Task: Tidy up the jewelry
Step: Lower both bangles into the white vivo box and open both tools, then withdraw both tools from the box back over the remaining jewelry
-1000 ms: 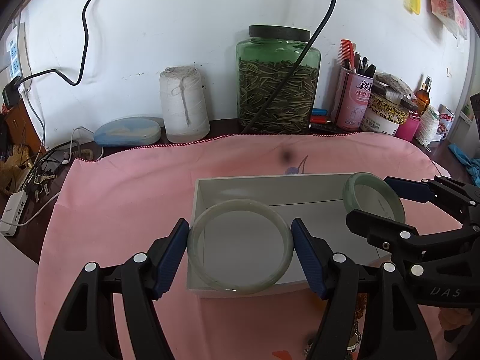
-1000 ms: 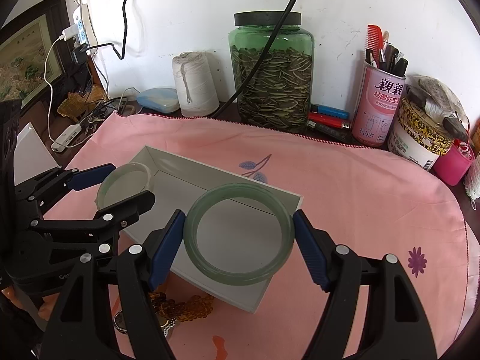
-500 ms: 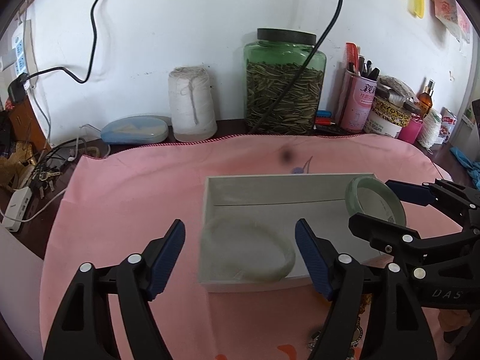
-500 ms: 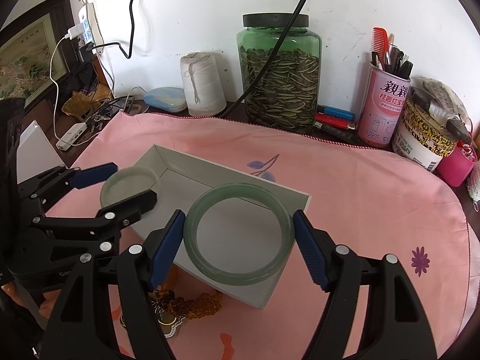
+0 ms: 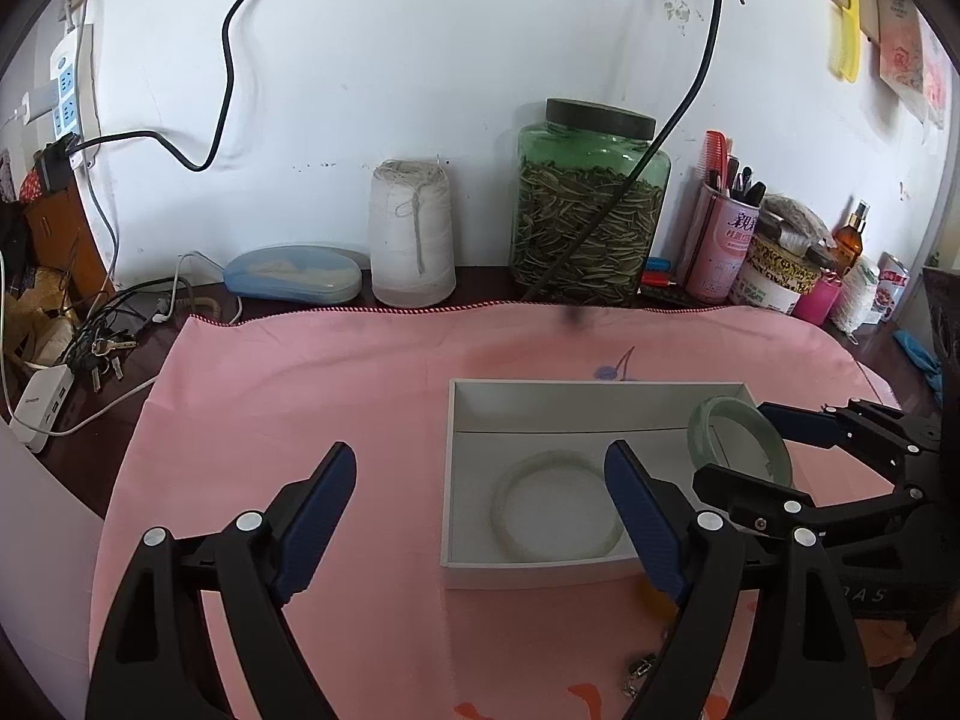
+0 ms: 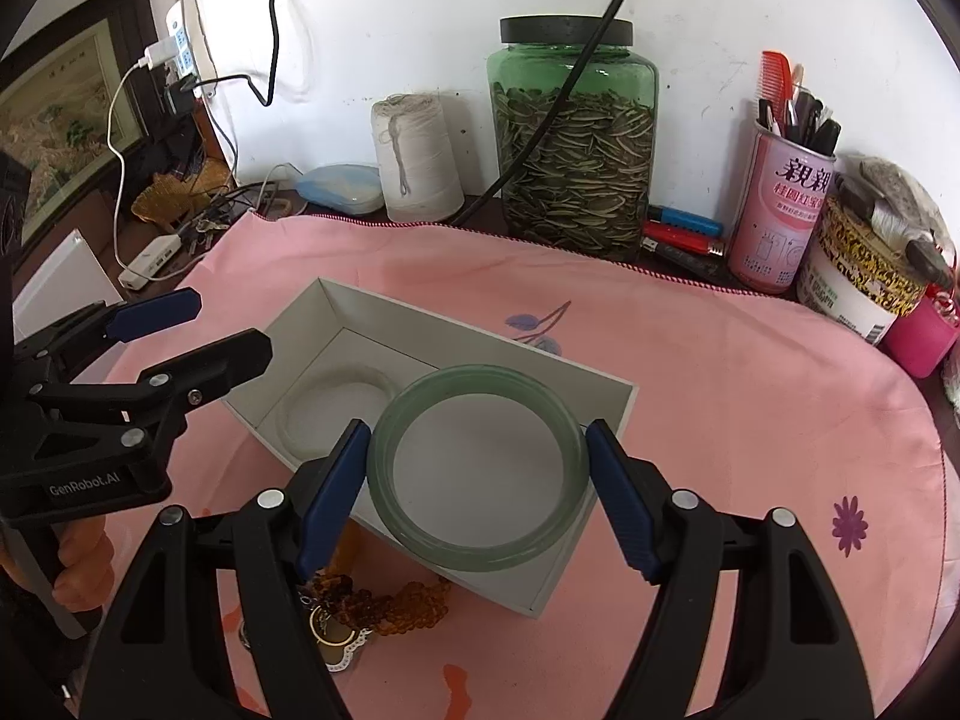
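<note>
An open white box (image 5: 600, 387) (image 6: 468, 330) sits on a pink cloth. A pale whitish bangle (image 5: 501, 510) (image 6: 285, 414) lies flat on the box floor at its left end. My left gripper (image 5: 480, 462) (image 6: 225, 330) hovers above and left of it. Its jaws are opening, well apart, and touch nothing. My right gripper (image 6: 477, 438) (image 5: 741, 447) is shut on a green jade bangle (image 6: 474, 558) (image 5: 699, 426), held over the right end of the box. An amber bead bracelet (image 6: 396, 600) with a metal charm (image 6: 336, 648) lies in front of the box, partly hidden by my right fingers.
Along the wall stand a green jar of seeds (image 5: 588, 210), a white thread spool (image 5: 411, 240), a blue case (image 5: 294, 282) and a pink can of pens (image 6: 780, 216). Cables and a power strip (image 5: 42, 402) crowd the table's left edge. A hand (image 6: 78, 564) holds the left gripper.
The left gripper let go of the pale bangle, which now lies in the box. Its jaws widened and it drew back to the left. The right gripper kept still with the green bangle.
</note>
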`<state>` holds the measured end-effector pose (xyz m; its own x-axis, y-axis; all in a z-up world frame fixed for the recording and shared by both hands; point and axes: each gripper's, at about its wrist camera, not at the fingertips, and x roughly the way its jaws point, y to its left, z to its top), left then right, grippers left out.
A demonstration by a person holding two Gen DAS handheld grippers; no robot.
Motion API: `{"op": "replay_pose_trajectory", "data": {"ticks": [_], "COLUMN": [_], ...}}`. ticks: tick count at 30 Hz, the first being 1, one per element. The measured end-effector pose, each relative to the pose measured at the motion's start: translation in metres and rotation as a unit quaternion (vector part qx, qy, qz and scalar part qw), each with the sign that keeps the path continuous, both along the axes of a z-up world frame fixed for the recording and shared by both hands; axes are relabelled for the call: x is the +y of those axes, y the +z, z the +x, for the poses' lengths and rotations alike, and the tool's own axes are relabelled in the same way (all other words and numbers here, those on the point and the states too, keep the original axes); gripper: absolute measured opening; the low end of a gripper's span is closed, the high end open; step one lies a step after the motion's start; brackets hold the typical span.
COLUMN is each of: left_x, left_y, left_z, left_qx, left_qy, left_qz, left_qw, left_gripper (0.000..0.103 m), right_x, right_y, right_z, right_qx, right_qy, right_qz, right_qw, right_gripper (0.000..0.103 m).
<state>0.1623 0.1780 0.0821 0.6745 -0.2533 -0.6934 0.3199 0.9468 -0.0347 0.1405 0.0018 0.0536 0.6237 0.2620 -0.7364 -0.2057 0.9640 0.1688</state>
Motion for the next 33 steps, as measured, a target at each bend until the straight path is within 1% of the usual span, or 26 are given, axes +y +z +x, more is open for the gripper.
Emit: {"op": "replay_pose_trajectory", "data": {"ticks": [3,5,9,11,13,15,17,19,21,25,28,29,30,31,33], "left_x": [0.003,0.004,0.008,0.011,0.015,0.018,0.021,0.020,0.016,0.003,-0.004,-0.006,-0.008,-0.010,-0.013], "left_y": [0.003,0.003,0.007,0.009,0.009,0.008,0.004,0.000,-0.006,-0.018,-0.026,-0.027,-0.028,-0.028,-0.029], "left_z": [-0.001,-0.002,-0.004,-0.006,-0.007,-0.009,-0.012,-0.015,-0.017,-0.020,-0.020,-0.019,-0.019,-0.019,-0.018], "left_qx": [0.002,0.006,0.006,0.006,0.009,0.017,0.029,0.039,0.046,0.048,0.053,0.054,0.050,0.045,0.042], "left_qy": [-0.002,-0.006,-0.007,-0.005,-0.003,-0.007,-0.014,-0.022,-0.034,-0.049,-0.059,-0.061,-0.059,-0.057,-0.054], "left_qz": [-0.007,-0.012,-0.021,-0.026,-0.031,-0.036,-0.044,-0.050,-0.049,-0.030,-0.031,-0.032,-0.027,-0.021,-0.018], "left_qw": [1.0000,0.9999,0.9997,0.9996,0.9995,0.9992,0.9985,0.9978,0.9972,0.9972,0.9964,0.9961,0.9967,0.9971,0.9975], "left_gripper": [0.084,0.083,0.083,0.083,0.083,0.083,0.083,0.083,0.083,0.083,0.083,0.083,0.083,0.084,0.085], "right_x": [-0.003,-0.007,-0.019,-0.026,-0.035,-0.041,-0.044,-0.044,-0.036,-0.019,-0.011,-0.010,-0.010,-0.011,-0.016], "right_y": [0.005,0.010,0.022,0.024,0.021,0.016,0.010,0.007,0.003,-0.008,-0.015,-0.017,-0.020,-0.023,-0.030], "right_z": [-0.003,-0.004,-0.008,-0.008,-0.011,-0.017,-0.028,-0.038,-0.047,-0.051,-0.049,-0.048,-0.045,-0.042,-0.035], "right_qx": [-0.011,-0.015,-0.026,-0.020,-0.005,0.010,0.024,0.028,0.032,0.040,0.038,0.038,0.038,0.040,0.053], "right_qy": [-0.005,-0.004,-0.022,-0.030,-0.035,-0.038,-0.032,-0.020,-0.003,0.020,0.024,0.025,0.024,0.021,0.014], "right_qz": [-0.001,0.011,0.019,0.032,0.052,0.061,0.068,0.075,0.067,0.041,0.021,0.020,0.018,0.016,0.021], "right_qw": [1.000,1.000,0.999,0.999,0.998,0.997,0.997,0.997,0.997,0.998,0.999,0.999,0.999,0.999,0.998], "right_gripper": [0.069,0.069,0.069,0.069,0.069,0.067,0.066,0.066,0.066,0.066,0.064,0.062,0.058,0.055,0.047]}}
